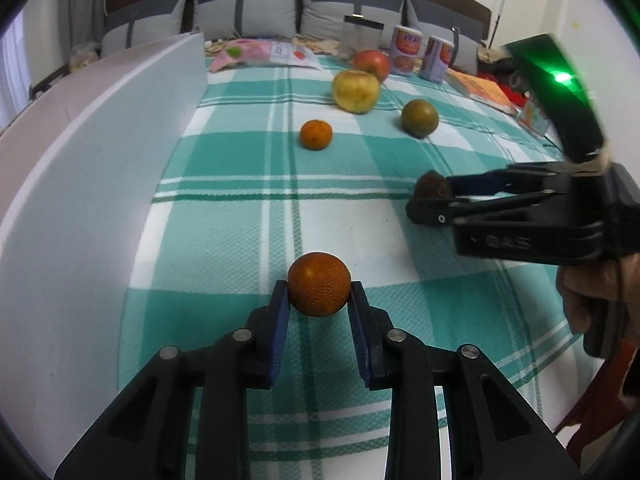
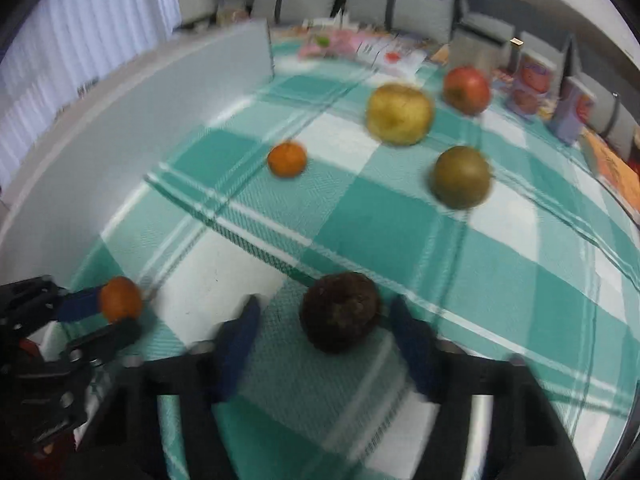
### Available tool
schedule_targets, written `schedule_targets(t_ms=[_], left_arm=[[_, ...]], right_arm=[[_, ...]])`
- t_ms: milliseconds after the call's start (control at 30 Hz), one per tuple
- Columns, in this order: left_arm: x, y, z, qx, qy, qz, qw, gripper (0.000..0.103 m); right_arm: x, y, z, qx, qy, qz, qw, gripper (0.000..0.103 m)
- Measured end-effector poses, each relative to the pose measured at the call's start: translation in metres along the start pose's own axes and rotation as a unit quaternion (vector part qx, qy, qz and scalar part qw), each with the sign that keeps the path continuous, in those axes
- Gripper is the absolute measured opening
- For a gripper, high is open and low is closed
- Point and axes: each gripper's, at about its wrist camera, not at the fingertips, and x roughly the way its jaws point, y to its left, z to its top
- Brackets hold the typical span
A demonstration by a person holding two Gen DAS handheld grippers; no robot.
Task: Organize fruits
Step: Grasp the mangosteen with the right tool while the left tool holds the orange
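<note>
My left gripper is shut on a small orange just above the green checked cloth; it also shows in the right wrist view. My right gripper is open around a dark brown rough fruit, with a gap on both sides; the same fruit shows in the left wrist view. Farther back lie a tangerine, a yellow apple, a red apple and a green-brown round fruit.
A tall white panel stands along the left side. At the back are two printed cans, a dark-topped box, snack bags and grey cushions. An orange book lies at the right.
</note>
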Motion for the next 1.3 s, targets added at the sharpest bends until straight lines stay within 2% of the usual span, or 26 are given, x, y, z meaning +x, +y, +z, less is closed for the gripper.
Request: schedule_targets(t_ms=[67, 133, 200, 267, 367, 500, 633, 800, 833, 867, 900, 967, 1000, 1133, 1167, 1200, 1300], left_arm=[[0.001, 0.003, -0.002, -0.005, 0.001, -0.001, 1.0000, 0.029], [0.003, 0.006, -0.002, -0.011, 0.003, -0.005, 0.9999, 0.029], [0.004, 0.007, -0.003, -0.013, 0.004, -0.008, 0.9999, 0.029], [0.006, 0.007, -0.002, -0.017, 0.006, -0.013, 0.9997, 0.029], [0.009, 0.006, -0.001, -0.027, 0.008, -0.024, 0.9993, 0.029], [0.009, 0.001, -0.003, -0.016, 0.010, -0.026, 0.9995, 0.029], [0.008, 0.002, -0.004, -0.020, 0.011, -0.026, 0.9994, 0.029], [0.007, 0.003, -0.004, -0.022, 0.011, -0.025, 0.9994, 0.030], [0.007, 0.003, -0.004, -0.023, 0.011, -0.024, 0.9994, 0.030], [0.007, 0.003, -0.004, -0.023, 0.011, -0.023, 0.9994, 0.030], [0.007, 0.003, -0.005, -0.023, 0.011, -0.023, 0.9994, 0.030], [0.007, 0.003, -0.005, -0.023, 0.012, -0.023, 0.9994, 0.030], [0.008, 0.003, -0.005, -0.022, 0.012, -0.023, 0.9994, 0.030], [0.008, 0.002, -0.005, -0.020, 0.013, -0.021, 0.9995, 0.030], [0.008, 0.001, -0.006, -0.018, 0.013, -0.020, 0.9995, 0.030], [0.008, 0.001, -0.006, -0.017, 0.012, -0.019, 0.9996, 0.030], [0.007, 0.001, -0.007, -0.017, 0.012, -0.019, 0.9996, 0.030]], right_arm=[[-0.008, -0.002, -0.005, 0.017, -0.008, 0.014, 1.000, 0.043], [-0.021, -0.014, -0.015, 0.070, -0.010, 0.078, 0.994, 0.042], [-0.029, -0.031, -0.032, 0.135, 0.005, 0.146, 0.980, 0.042], [-0.029, -0.048, -0.049, 0.196, 0.026, 0.189, 0.962, 0.042], [-0.028, -0.076, -0.067, 0.265, 0.036, 0.206, 0.941, 0.043], [-0.030, -0.113, -0.092, 0.356, 0.032, 0.213, 0.909, 0.043], [-0.032, -0.145, -0.116, 0.438, 0.020, 0.221, 0.871, 0.043], [-0.045, -0.172, -0.140, 0.491, -0.005, 0.204, 0.847, 0.043], [-0.050, -0.177, -0.143, 0.495, -0.009, 0.194, 0.847, 0.043], [-0.057, -0.179, -0.142, 0.487, -0.012, 0.180, 0.855, 0.043], [-0.066, -0.180, -0.141, 0.467, -0.016, 0.163, 0.869, 0.044], [-0.076, -0.168, -0.131, 0.405, -0.015, 0.128, 0.905, 0.044], [-0.078, -0.168, -0.126, 0.381, -0.015, 0.118, 0.917, 0.044], [-0.085, -0.126, -0.103, 0.215, -0.019, 0.021, 0.976, 0.044], [-0.082, -0.112, -0.101, 0.174, -0.016, 0.005, 0.985, 0.044], [-0.081, -0.105, -0.102, 0.156, -0.012, 0.005, 0.988, 0.044], [-0.085, -0.082, -0.108, 0.123, -0.019, 0.035, 0.992, 0.044]])
